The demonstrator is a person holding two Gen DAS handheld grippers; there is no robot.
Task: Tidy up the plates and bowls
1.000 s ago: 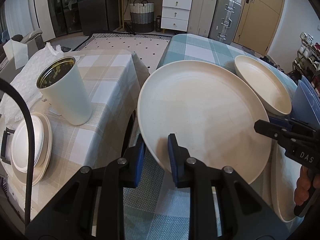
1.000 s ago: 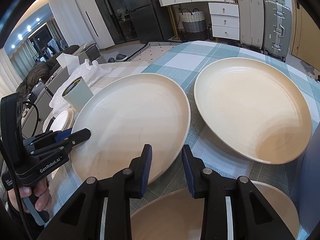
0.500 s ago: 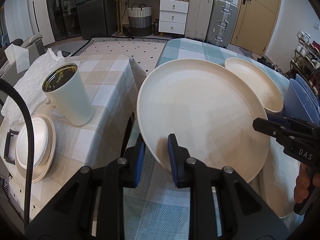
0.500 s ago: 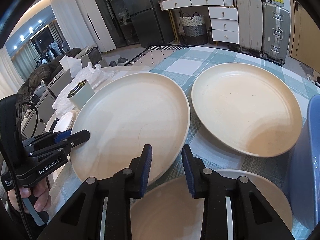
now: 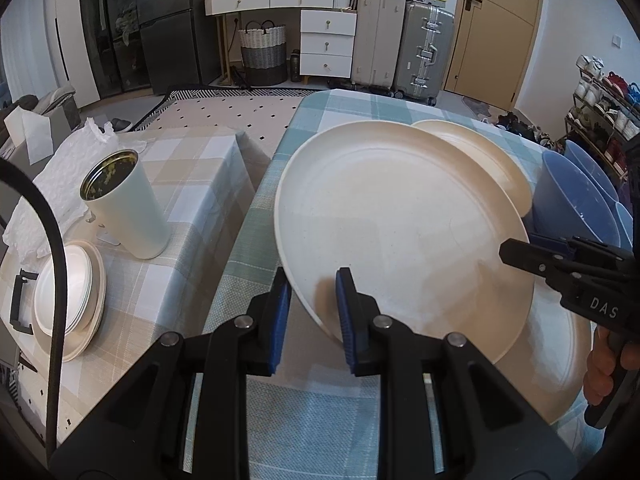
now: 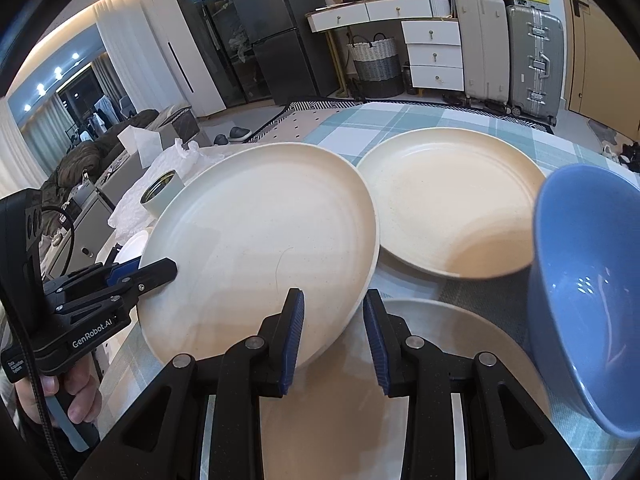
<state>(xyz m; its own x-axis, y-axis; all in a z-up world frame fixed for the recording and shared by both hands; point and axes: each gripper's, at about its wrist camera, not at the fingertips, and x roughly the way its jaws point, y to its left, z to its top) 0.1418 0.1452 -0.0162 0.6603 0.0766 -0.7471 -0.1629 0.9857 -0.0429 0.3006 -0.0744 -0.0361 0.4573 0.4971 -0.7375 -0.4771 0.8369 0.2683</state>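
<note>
Covering part of the far plate, the held plate tilts.

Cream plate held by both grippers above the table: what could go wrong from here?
1. Both grippers pinch only the rim: the left gripper on the near edge, the right gripper on the opposite edge. If the hands drift apart or twist, the cream plate could slip.
2. The blue bowl stands close beside the right gripper; a sideways swing could knock it.
3. The second plate lies partly under the lifted rim, so lowering here could clip it.
</note>
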